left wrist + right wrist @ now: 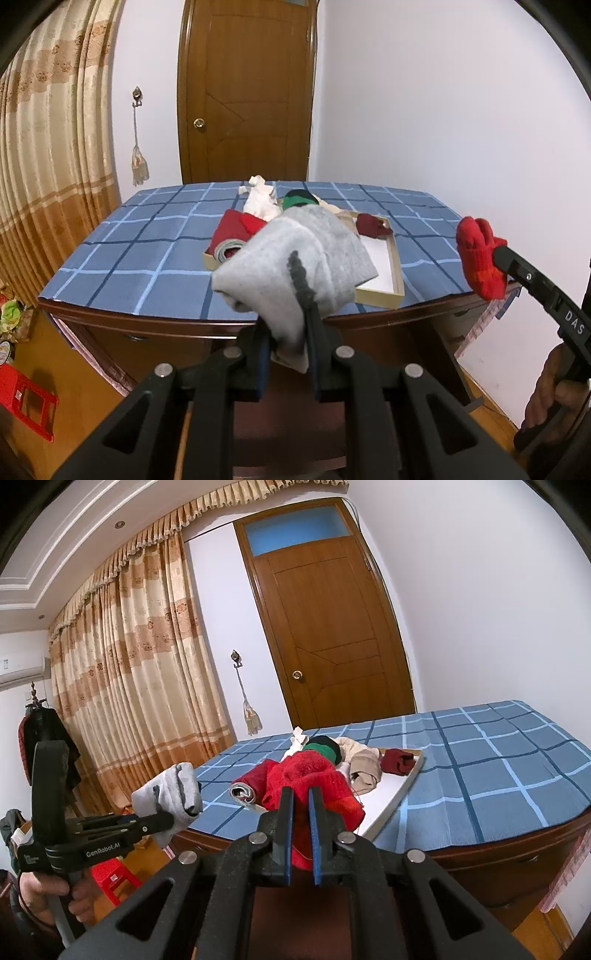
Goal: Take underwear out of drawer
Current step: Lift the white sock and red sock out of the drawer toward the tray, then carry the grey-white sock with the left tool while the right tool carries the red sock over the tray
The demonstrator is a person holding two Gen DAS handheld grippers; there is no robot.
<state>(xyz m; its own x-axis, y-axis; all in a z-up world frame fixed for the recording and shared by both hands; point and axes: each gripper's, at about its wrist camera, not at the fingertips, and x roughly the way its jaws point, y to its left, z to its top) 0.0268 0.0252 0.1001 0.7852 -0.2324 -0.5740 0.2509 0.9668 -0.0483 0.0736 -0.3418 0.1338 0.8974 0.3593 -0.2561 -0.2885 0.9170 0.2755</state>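
Two grippers raised before the tabletop: left gripper, jaws clamped on one grey garment; right gripper, jaws clamped on one red garment. One shallow drawer tray on the blue checked cloth, holding one dark red piece; several more garments heaped beside it.

Mid-frame, your bed wore a blue checked cover; a shallow drawer tray lay on it at centre, with loose clothes heaped just behind.
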